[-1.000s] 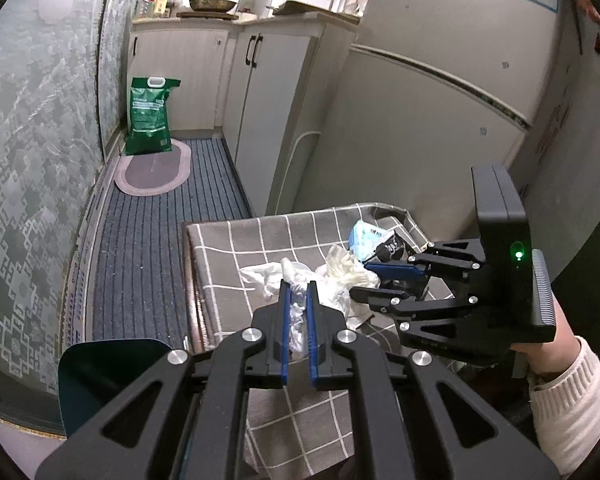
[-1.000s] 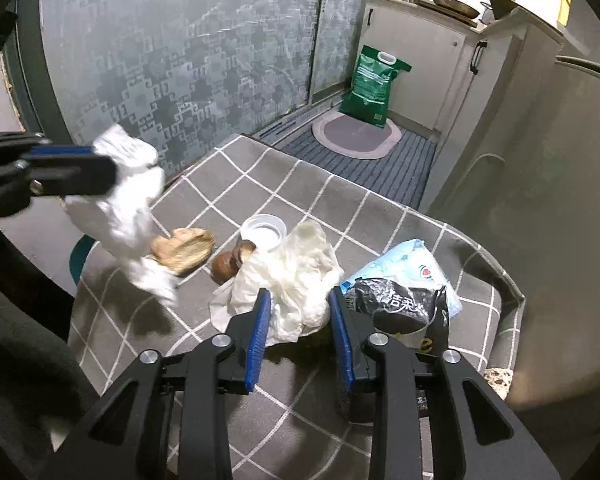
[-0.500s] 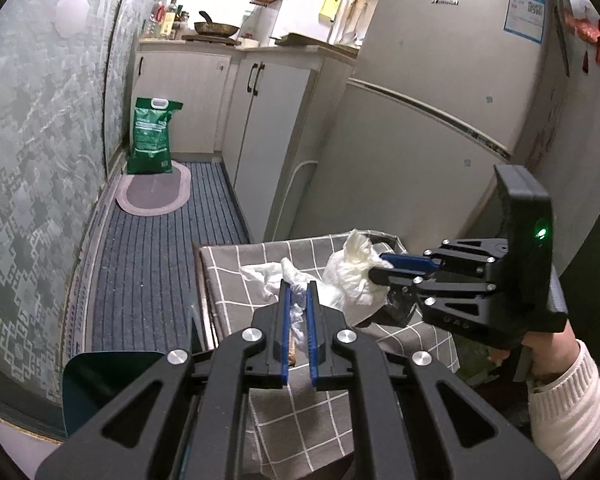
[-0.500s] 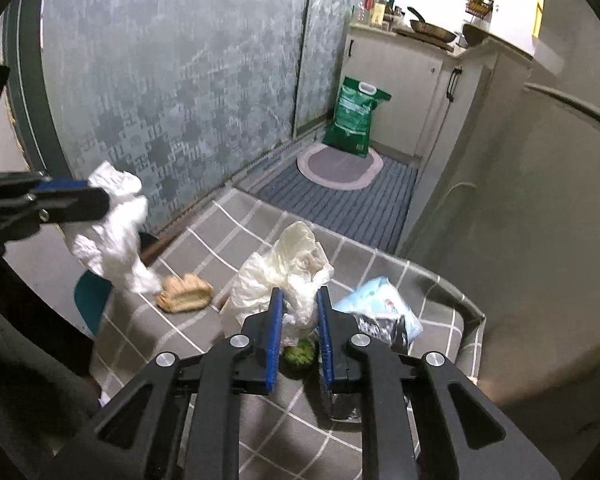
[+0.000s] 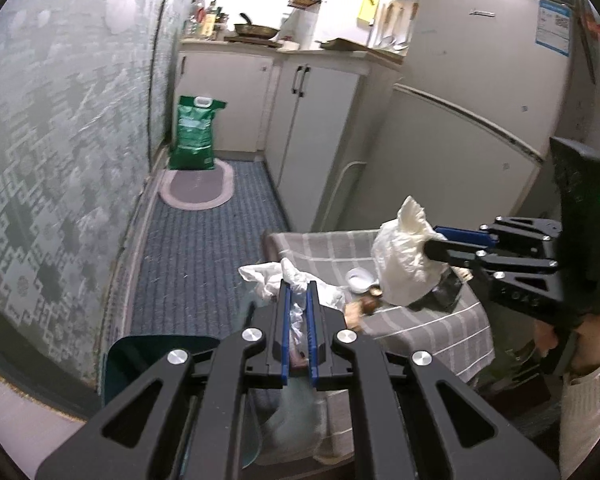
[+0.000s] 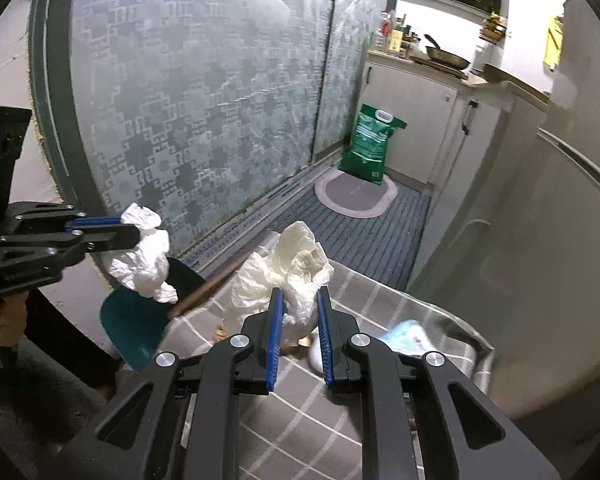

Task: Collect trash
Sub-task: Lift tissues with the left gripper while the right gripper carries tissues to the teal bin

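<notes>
My left gripper (image 5: 296,289) is shut on a crumpled white tissue (image 5: 278,276) and holds it above the teal bin (image 5: 140,364) beside the table. It shows in the right wrist view (image 6: 132,230) with the tissue (image 6: 144,258) hanging over the bin (image 6: 140,320). My right gripper (image 6: 298,300) is shut on a cream plastic bag wad (image 6: 284,272), lifted above the checked tablecloth (image 6: 320,432). In the left wrist view the right gripper (image 5: 434,240) holds the wad (image 5: 404,264) in the air.
On the table lie a white lid (image 5: 358,278), a brown food scrap (image 5: 364,304), a black packet (image 5: 444,288) and a blue-white packet (image 6: 408,334). A fridge (image 5: 460,140) stands right of the table. A green sack (image 5: 194,140) and oval mat (image 5: 196,190) lie down the corridor.
My right gripper shut on the plastic bag wad and lifted it off the table. My left gripper rose and drew back with the tissue toward the bin.
</notes>
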The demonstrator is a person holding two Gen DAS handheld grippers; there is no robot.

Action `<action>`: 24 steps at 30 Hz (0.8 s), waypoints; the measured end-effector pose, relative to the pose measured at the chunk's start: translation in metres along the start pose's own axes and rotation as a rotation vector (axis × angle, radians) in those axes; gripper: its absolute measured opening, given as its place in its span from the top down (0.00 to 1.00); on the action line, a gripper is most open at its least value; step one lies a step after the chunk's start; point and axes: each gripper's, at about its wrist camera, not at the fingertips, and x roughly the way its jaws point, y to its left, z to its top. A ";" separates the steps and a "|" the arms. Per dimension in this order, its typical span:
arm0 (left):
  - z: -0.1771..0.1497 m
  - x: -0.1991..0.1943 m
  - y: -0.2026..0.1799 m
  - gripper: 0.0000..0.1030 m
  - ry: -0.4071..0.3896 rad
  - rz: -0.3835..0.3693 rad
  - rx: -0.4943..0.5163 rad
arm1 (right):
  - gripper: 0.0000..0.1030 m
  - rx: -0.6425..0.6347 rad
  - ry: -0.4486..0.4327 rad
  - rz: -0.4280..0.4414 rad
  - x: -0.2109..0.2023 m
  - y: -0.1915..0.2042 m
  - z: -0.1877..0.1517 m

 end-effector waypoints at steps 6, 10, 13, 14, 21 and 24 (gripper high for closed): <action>-0.014 -0.002 0.024 0.92 0.047 0.070 0.006 | 0.84 -0.022 0.017 0.059 0.015 0.027 0.008; -0.023 -0.005 0.040 0.92 0.069 0.099 -0.004 | 0.84 -0.033 0.022 0.100 0.022 0.046 0.014; -0.028 -0.006 0.053 0.92 0.093 0.109 -0.011 | 0.84 -0.041 0.030 0.126 0.029 0.059 0.019; -0.030 -0.007 0.056 0.92 0.101 0.118 -0.011 | 0.84 -0.046 0.034 0.132 0.031 0.063 0.019; -0.046 -0.002 0.080 0.92 0.163 0.157 -0.021 | 0.84 -0.078 0.069 0.171 0.052 0.096 0.027; -0.055 0.002 0.090 0.92 0.194 0.178 -0.020 | 0.84 -0.086 0.093 0.175 0.062 0.105 0.028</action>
